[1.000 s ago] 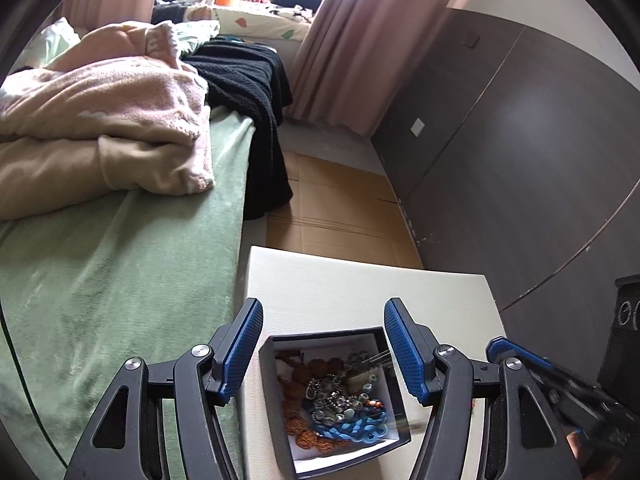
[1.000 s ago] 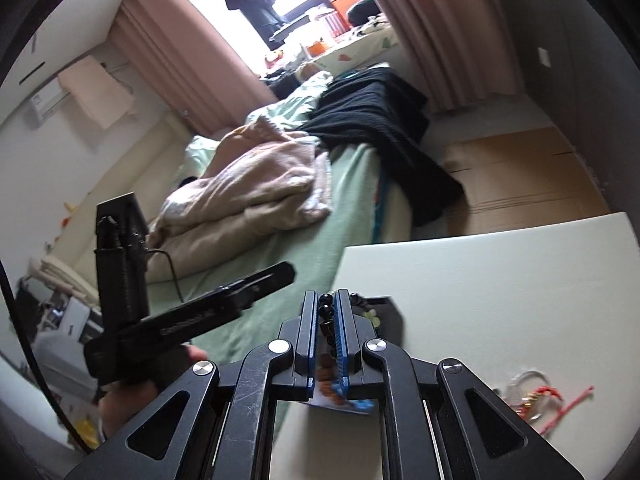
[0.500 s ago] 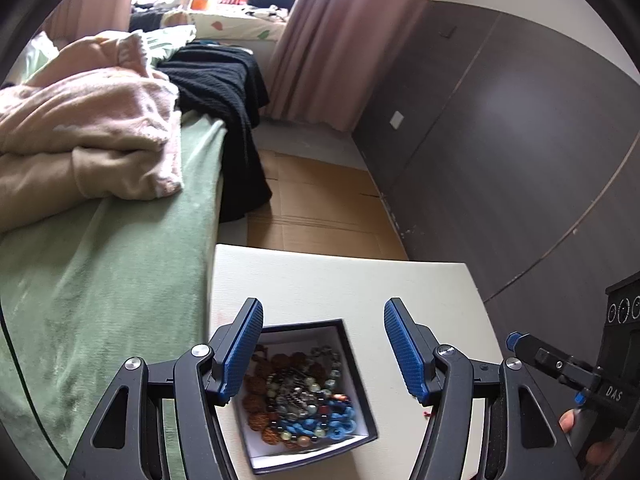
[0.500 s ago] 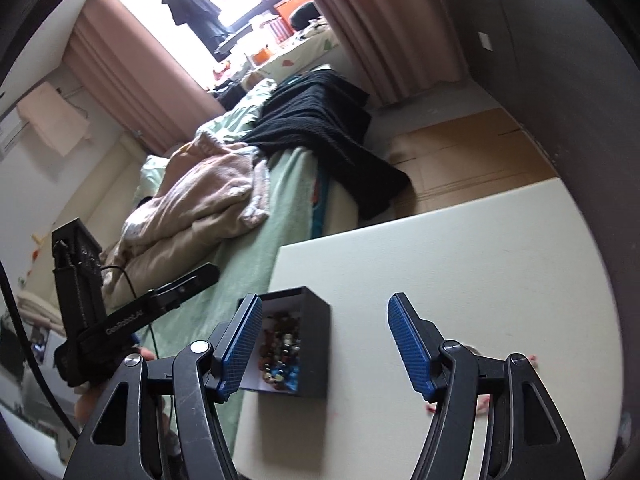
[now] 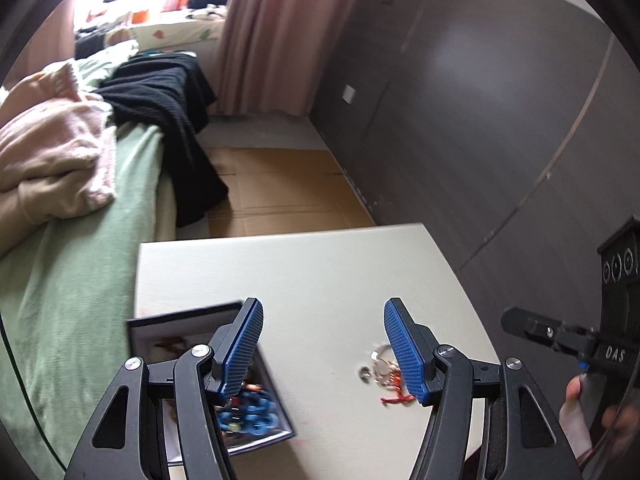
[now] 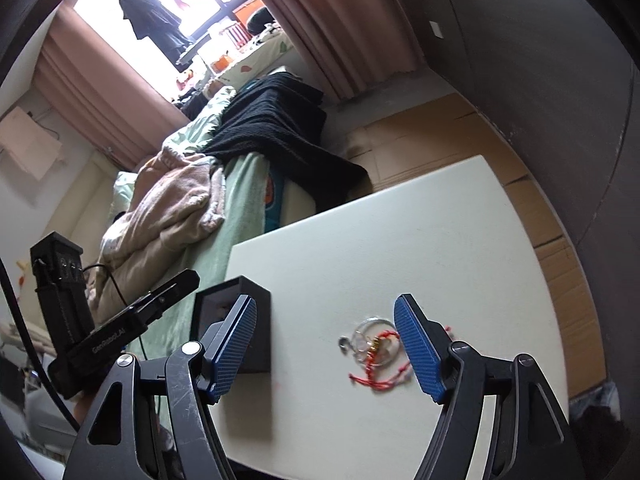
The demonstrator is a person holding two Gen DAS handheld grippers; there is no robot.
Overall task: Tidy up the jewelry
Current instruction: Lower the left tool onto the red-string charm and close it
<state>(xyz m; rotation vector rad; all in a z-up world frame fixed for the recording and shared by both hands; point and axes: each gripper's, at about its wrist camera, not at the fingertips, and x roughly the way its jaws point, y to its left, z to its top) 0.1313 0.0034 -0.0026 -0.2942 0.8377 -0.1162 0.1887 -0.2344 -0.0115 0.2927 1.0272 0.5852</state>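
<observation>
Right gripper, jaws spread wide and empty, hangs just over the red cord bracelet and rings on the white table; the pile sits nearer its right finger. Box lies left. Left gripper also open, further off.

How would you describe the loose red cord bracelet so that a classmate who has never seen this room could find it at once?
Start at the cream table beside the green-covered bed. A black box of beads stands near the table's bed-side edge; look away from it, toward the dark wall. There lies the red cord bracelet, tangled with clear rings, the only red thing on the tabletop.
</observation>
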